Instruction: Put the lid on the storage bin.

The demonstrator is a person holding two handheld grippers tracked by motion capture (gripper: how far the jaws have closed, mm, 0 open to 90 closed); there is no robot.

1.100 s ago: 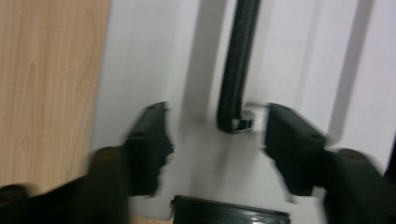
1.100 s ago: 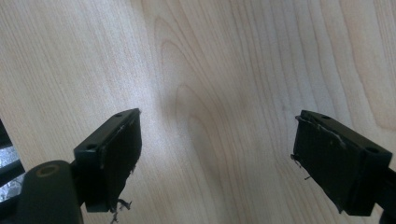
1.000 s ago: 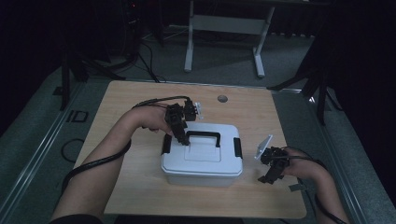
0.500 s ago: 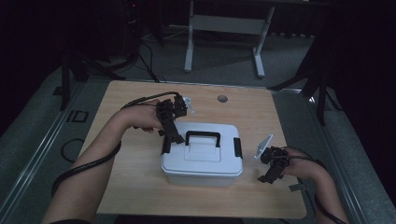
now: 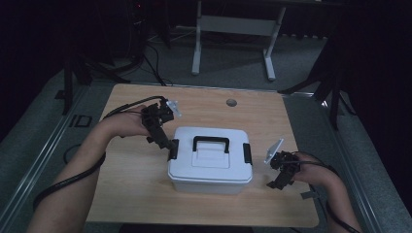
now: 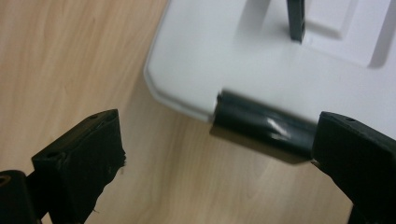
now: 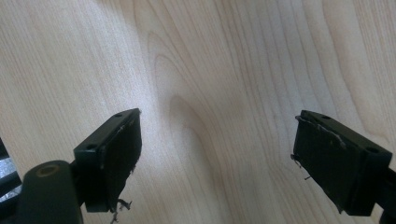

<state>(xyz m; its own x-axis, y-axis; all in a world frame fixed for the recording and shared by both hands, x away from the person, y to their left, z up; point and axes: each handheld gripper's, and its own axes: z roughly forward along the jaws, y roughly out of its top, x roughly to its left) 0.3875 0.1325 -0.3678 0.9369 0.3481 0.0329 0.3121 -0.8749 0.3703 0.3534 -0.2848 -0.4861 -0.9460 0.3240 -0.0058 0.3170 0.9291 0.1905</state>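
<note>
Here, the left gripper [image 5: 171, 149] sat at the left side of the white box [image 5: 210, 170], near the middle of the high view. Its jaws were wide open, with nothing held. In the left gripper view, one jaw touched or nearly touched the end of the left black clip [image 6: 261, 127] on the box's edge, and the other jaw stood out over bare wood in the lower left of that frame.

The likely trouble was a slip. The jaws did not sit squarely around the clip, so if they closed like that, one jaw might only scrape the clip's end and slide off. A hard push sideways could also shove the whole box across the table [image 5: 131, 179], since nothing held it down.

The right gripper [image 5: 283, 178] rested low on the right of the high view, apart from the box. Its jaws were open too, and bare wood lay between them in the right gripper view. From there it could not steady the box.

The count was one white box with its lid on, one black handle [image 5: 211, 143] on top, two black clips, counting the right black clip [image 5: 247, 154], two grippers, and one table with one small round hole [image 5: 231, 103] near its top edge.
</note>
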